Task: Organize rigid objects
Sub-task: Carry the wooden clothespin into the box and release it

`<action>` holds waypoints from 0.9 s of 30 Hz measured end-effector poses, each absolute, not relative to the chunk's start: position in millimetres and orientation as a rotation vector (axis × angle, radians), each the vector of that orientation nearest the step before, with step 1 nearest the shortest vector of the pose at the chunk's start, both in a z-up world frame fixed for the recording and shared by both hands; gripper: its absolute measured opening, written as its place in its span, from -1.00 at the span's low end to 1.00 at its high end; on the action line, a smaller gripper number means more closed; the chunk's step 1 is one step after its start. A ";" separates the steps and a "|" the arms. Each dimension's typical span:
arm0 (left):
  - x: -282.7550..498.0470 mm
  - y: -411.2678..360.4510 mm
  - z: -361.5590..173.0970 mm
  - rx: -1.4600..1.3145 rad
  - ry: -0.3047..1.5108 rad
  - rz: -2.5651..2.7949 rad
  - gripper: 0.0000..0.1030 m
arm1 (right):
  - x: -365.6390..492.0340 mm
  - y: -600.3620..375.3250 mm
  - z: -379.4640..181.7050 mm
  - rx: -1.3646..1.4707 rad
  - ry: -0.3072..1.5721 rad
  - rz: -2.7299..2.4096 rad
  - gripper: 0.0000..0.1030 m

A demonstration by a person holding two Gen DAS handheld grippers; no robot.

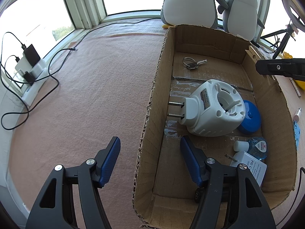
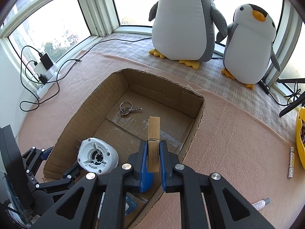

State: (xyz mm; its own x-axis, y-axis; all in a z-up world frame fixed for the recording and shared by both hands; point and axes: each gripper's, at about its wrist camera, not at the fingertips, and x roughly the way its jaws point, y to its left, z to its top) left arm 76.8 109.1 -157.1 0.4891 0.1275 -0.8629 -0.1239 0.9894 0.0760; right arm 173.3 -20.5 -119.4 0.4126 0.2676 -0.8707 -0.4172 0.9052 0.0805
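Observation:
An open cardboard box (image 1: 152, 99) lies on a pink blanket. Inside it are a key ring (image 1: 193, 63), a white plug-in device (image 1: 213, 108), a blue disc (image 1: 249, 117), a small clear bottle (image 1: 253, 147) and a white adapter (image 1: 249, 167). My left gripper (image 1: 150, 158) is open and straddles the box's left wall, one finger outside and one inside, with neither pad pressing on it. My right gripper (image 2: 153, 145) is shut on a wooden clothespin (image 2: 154, 131), held upright over the box's right side, above the box (image 2: 198, 114). The keys (image 2: 127, 108) lie beyond it.
Two penguin plush toys (image 2: 183, 22) stand behind the box by the window. A power strip with chargers and cables (image 2: 44, 66) sits at the left. On the blanket to the right lie a patterned stick (image 2: 291, 162), a small tube (image 2: 261, 203) and a yellow container (image 2: 300, 133).

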 end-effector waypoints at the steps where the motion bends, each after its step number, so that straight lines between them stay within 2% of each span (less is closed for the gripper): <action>1: 76.8 109.2 -157.1 0.004 1.049 0.153 0.28 | 173.3 -20.0 -119.7 -0.160 1.062 0.429 -0.77; 7: 76.8 109.2 -157.1 0.004 1.049 0.152 0.28 | 174.8 -21.2 -119.5 -0.145 1.058 0.423 -0.73; 11: 76.6 108.8 -157.2 0.005 1.049 0.153 0.28 | 173.5 -22.4 -116.5 -0.136 1.044 0.426 -0.35; 27: 76.6 108.8 -157.3 0.004 1.049 0.152 0.28 | 162.8 -23.5 -107.1 -0.127 1.033 0.436 -0.29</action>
